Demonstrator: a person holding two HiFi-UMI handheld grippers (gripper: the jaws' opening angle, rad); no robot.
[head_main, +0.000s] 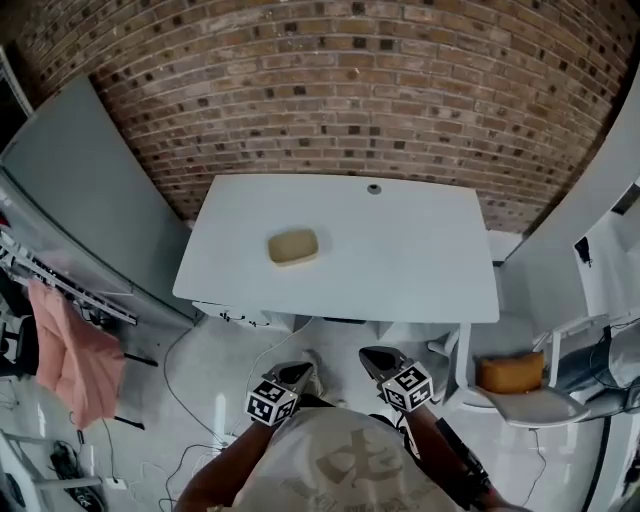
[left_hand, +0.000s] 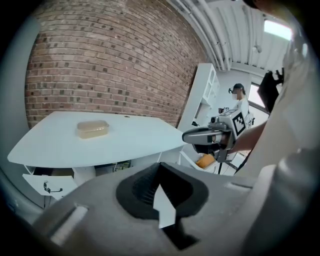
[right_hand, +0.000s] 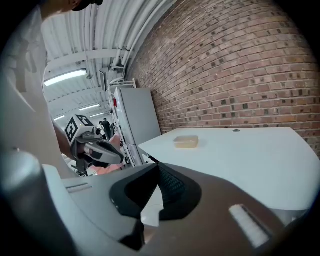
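Note:
A tan, rounded rectangular lidded box lies on the white table, left of its middle. It also shows as the box in the left gripper view and the box in the right gripper view. Both grippers hang close to my body, short of the table's near edge. My left gripper is shut with nothing in it. My right gripper is shut and holds nothing too. Each sees the other: the right gripper and the left gripper.
A brick wall runs behind the table. A chair with an orange cushion stands at the right. At the left are a grey cabinet, a pink cloth and floor cables. A person stands far off.

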